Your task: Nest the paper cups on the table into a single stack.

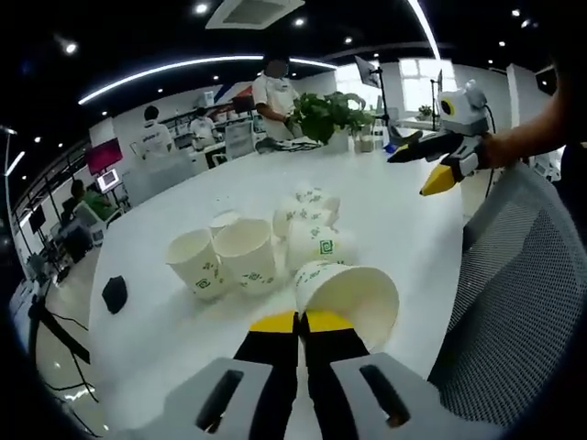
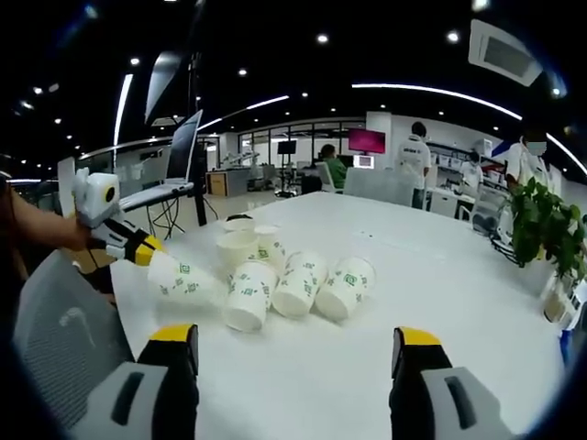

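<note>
Cups getting grabbed on the long white table, left side doing the work rn.

Left gripper, yellow-tipped black jaws pressed together, is pinching the rim of a white paper cup with green print that's lying on its side near the table edge, just beside the grey mesh chair back. Rest of the white paper cups are sitting in a cluster mid-table w/ some upright, some tipped over & touching. Right gripper is hovering over bare tabletop, jaws spread wide, nothing in them. Green potted plant is standing at the far end, ppl standing & sitting around behind it.
</note>
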